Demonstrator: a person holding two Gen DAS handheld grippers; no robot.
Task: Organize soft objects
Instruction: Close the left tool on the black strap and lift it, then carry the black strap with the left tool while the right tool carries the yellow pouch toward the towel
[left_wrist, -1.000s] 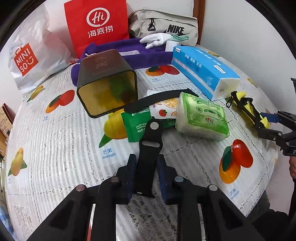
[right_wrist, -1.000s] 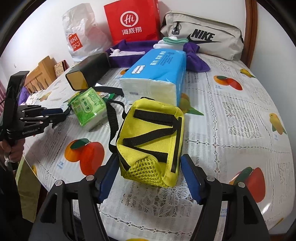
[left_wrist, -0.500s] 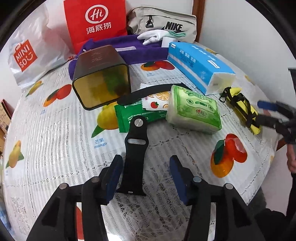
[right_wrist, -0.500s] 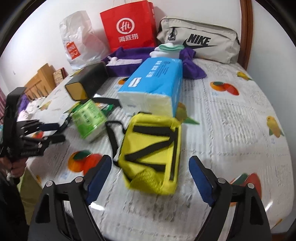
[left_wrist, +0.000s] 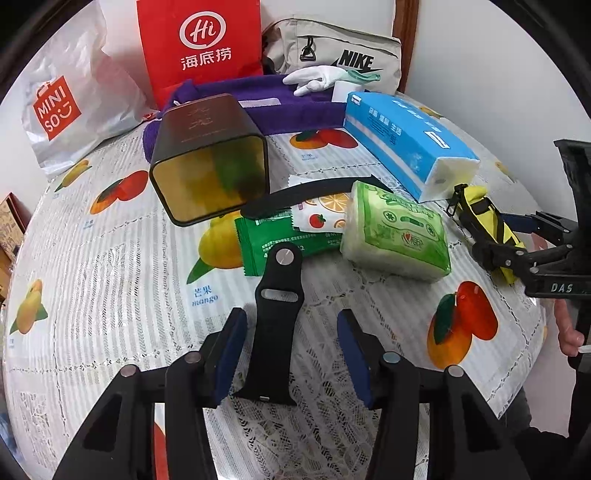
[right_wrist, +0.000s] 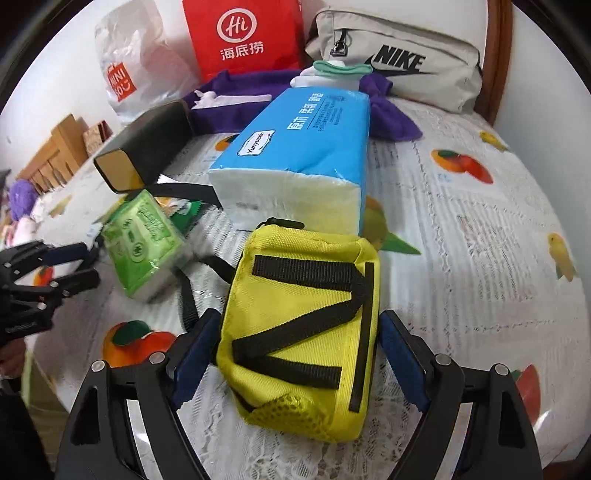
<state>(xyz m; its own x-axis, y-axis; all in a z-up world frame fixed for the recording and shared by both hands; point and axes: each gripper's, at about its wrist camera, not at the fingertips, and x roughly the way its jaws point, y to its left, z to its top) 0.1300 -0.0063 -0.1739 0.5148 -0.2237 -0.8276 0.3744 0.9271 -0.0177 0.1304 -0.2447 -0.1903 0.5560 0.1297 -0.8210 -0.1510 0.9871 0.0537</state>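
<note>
While the left tongs (left_wrist: 291, 350) had just let go, blades apart around the black strap (left_wrist: 275, 325) at lower centre, the right tongs (right_wrist: 295, 354) straddled the yellow pouch (right_wrist: 299, 332) unclamped; closing squarely on its midsection seemed best.

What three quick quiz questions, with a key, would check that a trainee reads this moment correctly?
1. True or false: the black strap lies between the jaws of the left gripper, with a gap to each pad.
2. The dark tin is: A upright; B lying on its side; C inside a bag.
3. What sits between the jaws of the right gripper?

Key
1. True. Those jaws have just been moving: they opened off the strap, then narrowed a little.
2. B.
3. The yellow bag. The jaws have just been opening and now flank it.
</note>
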